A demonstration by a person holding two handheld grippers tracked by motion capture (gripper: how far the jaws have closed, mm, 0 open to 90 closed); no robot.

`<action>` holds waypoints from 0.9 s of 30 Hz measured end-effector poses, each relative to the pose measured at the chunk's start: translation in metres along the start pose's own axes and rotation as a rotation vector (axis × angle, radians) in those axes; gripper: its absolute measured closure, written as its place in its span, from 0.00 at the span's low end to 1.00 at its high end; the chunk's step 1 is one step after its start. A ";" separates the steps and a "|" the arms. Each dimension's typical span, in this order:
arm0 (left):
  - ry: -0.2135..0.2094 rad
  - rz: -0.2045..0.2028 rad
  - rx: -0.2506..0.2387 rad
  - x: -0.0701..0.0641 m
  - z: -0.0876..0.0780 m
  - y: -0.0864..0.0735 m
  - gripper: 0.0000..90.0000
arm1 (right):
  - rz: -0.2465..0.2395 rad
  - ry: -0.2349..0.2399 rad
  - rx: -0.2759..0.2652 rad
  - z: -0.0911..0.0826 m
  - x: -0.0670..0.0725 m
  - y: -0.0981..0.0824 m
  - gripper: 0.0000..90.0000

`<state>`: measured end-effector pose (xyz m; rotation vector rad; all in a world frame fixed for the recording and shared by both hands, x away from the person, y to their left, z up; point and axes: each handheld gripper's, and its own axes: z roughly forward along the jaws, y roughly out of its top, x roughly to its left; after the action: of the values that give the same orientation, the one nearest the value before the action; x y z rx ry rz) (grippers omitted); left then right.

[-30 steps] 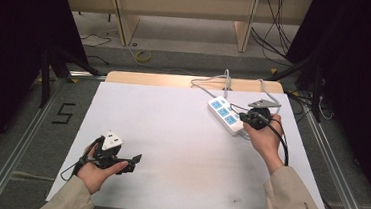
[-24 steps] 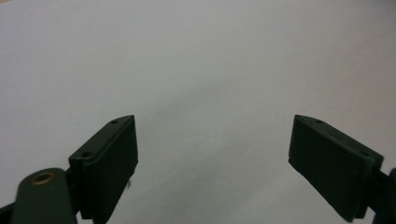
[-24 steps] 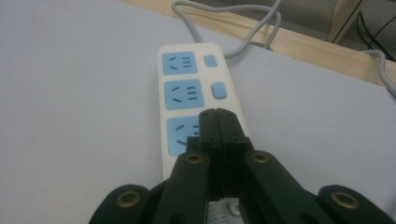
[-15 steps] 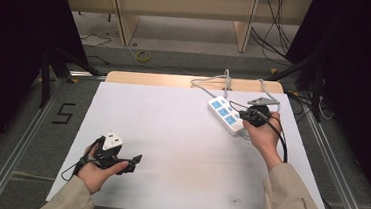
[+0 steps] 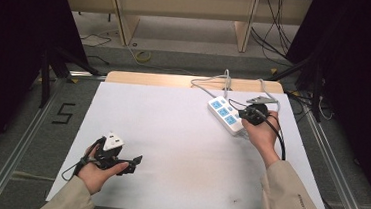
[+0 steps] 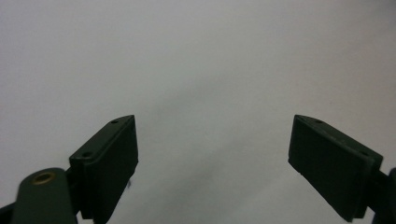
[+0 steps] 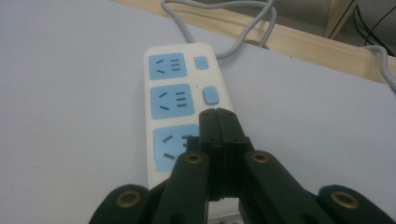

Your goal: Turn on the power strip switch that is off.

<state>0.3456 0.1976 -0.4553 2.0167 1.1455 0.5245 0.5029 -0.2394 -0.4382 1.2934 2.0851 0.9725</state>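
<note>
A white power strip (image 5: 224, 114) with three blue sockets lies at the far right of the white table; in the right gripper view the power strip (image 7: 173, 93) runs away from me, with small blue switches beside the sockets. My right gripper (image 5: 243, 118) is shut with nothing held. Its joined tips (image 7: 217, 115) rest over the strip's right side, beside the nearest socket and just below the second switch (image 7: 210, 95). My left gripper (image 5: 131, 160) lies at the near left, held low over the sheet. Its jaws (image 6: 212, 149) stand wide open over bare white surface.
The strip's grey cable (image 5: 210, 81) loops over the wooden far edge (image 5: 150, 78) of the table (image 5: 171, 133). Metal rails run along both sides on the floor, with shelving legs and loose cables beyond the table's far side.
</note>
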 end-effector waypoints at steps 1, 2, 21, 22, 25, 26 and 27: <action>0.000 0.000 0.000 0.000 0.000 0.000 0.17 | 0.000 0.000 0.000 0.000 0.000 0.000 1.00; 0.001 0.000 0.000 0.000 0.000 0.000 0.17 | 0.000 0.000 -0.001 0.001 0.000 0.001 1.00; 0.003 -0.006 0.001 0.001 -0.002 -0.002 0.17 | -0.002 0.000 0.033 0.027 0.007 0.011 1.00; 0.004 -0.006 0.000 0.001 -0.002 -0.002 0.17 | -0.003 -0.004 0.035 0.029 0.007 0.012 1.00; 0.004 -0.006 -0.002 0.002 -0.002 -0.002 0.17 | 0.000 -0.005 0.037 0.031 0.006 0.013 1.00; 0.004 -0.007 -0.001 0.002 -0.002 -0.003 0.17 | 0.004 -0.007 0.037 0.031 0.006 0.013 1.00; 0.005 -0.007 -0.002 0.002 -0.002 -0.003 0.17 | 0.003 -0.007 0.039 0.032 0.005 0.013 1.00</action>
<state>0.3439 0.2005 -0.4562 2.0102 1.1543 0.5266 0.5310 -0.2208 -0.4479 1.3179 2.1076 0.9313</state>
